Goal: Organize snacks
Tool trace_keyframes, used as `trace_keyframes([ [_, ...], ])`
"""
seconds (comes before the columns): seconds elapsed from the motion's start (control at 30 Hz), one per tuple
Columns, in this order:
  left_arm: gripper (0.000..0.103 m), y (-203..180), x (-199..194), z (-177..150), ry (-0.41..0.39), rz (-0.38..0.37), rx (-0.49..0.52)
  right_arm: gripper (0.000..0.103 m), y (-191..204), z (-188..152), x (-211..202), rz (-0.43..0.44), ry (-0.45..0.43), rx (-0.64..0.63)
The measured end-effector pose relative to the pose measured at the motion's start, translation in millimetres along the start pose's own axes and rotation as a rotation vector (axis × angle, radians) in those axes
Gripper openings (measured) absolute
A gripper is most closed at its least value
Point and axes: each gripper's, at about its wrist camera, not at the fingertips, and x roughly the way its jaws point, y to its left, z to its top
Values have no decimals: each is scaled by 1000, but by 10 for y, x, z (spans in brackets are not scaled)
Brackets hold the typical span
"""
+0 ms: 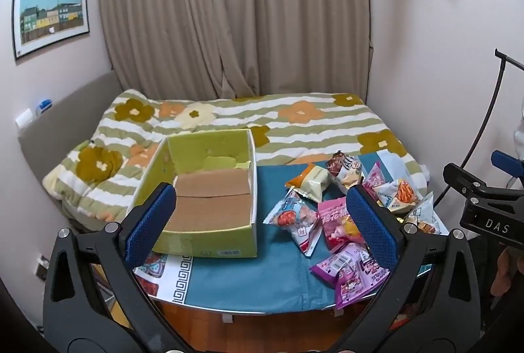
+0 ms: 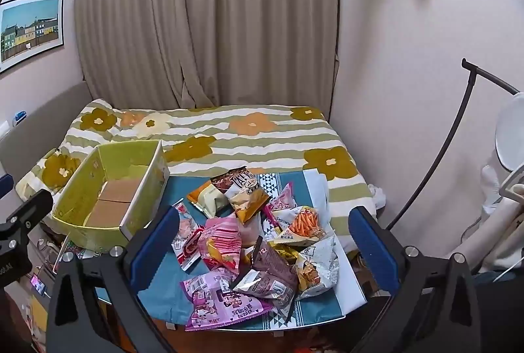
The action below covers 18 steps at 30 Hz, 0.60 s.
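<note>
Beige pleated curtains (image 1: 229,9) close off the far wall behind a bed with a green-and-white striped floral quilt (image 1: 294,123); a framed picture of coloured houses (image 1: 50,14) hangs on the wall beyond the left jaw. Nearer the cameras stands a small table under a teal patterned cloth (image 1: 262,271).

Left gripper (image 1: 263,223): jaws spread wide, holding nothing, blue pads facing each other above the table. An open yellow-green cardboard box with a brown floor (image 1: 209,189) sits between the jaws, closer to the left pad; no snack shows inside it. A pile of assorted foil and plastic snack packets (image 1: 344,215) lies near the right pad, just beside the box but apart from it. A purple printed packet (image 1: 353,274) overhangs the near table edge.

Right gripper (image 2: 262,240): jaws equally wide, gripping nothing. The snack pile lies directly between and ahead of its pads, with a dark maroon packet (image 2: 271,271) on top and an orange-stick snack bag (image 2: 304,223) farther ahead. The box stands beyond the left pad.
</note>
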Motion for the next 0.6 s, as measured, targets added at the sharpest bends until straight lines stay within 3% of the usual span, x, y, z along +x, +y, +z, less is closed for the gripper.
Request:
trace_keyframes([
  [0.6, 103, -40, 15, -54, 21, -21, -10, 103, 27, -90, -29, -8, 4, -8],
])
